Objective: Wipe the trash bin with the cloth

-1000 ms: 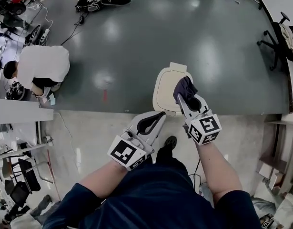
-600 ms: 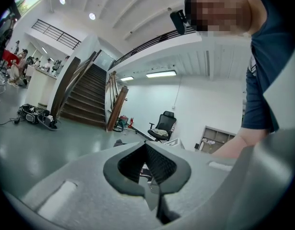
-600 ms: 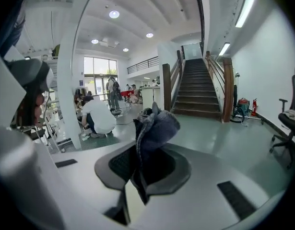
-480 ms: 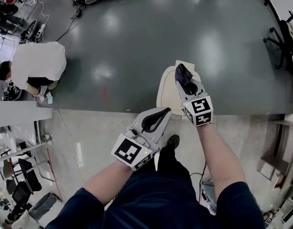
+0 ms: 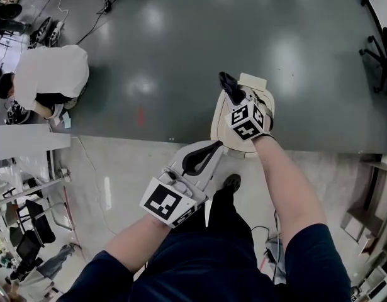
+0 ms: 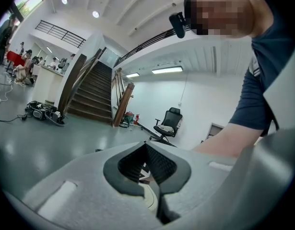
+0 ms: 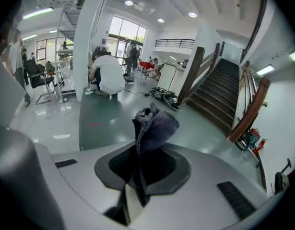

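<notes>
We look steeply down on a cream plastic trash bin with a rounded lid (image 5: 219, 129). It stands on the dark grey polished floor (image 5: 180, 55), just past the person's feet.

The right gripper (image 5: 234, 99) hangs over the bin's lid, clenched on a dark grey-blue cloth (image 5: 227, 82). In the right gripper view the cloth (image 7: 154, 123) is pinched low between the jaws. Its loose end stands up free with only floor behind it, so we judge it is not pressed to the bin just now.

The left gripper (image 5: 209, 150) waits just beside the bin's near edge. Its jaws are closed together with nothing between them, as the left gripper view shows (image 6: 149, 169).

We judge the wiping is somewhere in its early or middle part. The cloth is in hand and above the bin, but no mark shows which surfaces are done. The sides look untouched.

The bin's lid appears shut, so we cannot see what it holds.
</notes>
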Demonstrator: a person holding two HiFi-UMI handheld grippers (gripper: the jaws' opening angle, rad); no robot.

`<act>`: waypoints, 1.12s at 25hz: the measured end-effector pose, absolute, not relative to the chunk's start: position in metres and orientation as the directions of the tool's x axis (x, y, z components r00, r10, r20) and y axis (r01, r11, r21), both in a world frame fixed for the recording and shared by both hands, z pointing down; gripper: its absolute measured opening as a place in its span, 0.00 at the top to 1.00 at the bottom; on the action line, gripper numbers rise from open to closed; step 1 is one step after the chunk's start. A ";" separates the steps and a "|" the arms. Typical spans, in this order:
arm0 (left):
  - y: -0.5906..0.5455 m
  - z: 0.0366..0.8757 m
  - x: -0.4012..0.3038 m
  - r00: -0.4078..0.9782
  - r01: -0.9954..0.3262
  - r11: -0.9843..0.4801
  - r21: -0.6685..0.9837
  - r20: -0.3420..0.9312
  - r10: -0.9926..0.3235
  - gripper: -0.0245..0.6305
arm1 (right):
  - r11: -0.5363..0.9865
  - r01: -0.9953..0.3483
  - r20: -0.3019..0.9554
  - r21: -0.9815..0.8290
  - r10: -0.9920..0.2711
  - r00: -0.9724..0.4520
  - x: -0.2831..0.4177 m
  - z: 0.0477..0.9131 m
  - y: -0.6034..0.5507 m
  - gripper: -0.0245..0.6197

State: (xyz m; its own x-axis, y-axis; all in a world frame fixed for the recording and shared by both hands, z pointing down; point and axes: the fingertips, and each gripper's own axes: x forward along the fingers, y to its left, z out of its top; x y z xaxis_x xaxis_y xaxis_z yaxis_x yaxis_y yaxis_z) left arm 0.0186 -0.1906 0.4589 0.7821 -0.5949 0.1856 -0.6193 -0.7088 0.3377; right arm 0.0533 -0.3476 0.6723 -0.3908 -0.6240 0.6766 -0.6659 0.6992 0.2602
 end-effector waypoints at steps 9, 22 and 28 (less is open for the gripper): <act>-0.180 0.476 0.035 0.792 -0.610 -0.716 0.341 0.214 -0.572 0.96 | 0.704 -0.626 0.709 0.335 -0.626 -0.324 0.098 0.690 -0.345 0.86; -0.161 0.485 0.072 0.826 -0.563 -0.745 0.357 0.213 -0.522 0.96 | 0.591 -0.731 0.723 0.341 -0.662 -0.197 0.205 0.700 -0.315 0.86; -0.151 0.485 0.058 0.821 -0.569 -0.735 0.368 0.209 -0.531 0.96 | 0.611 -0.720 0.718 0.328 -0.657 -0.229 0.165 0.699 -0.311 0.86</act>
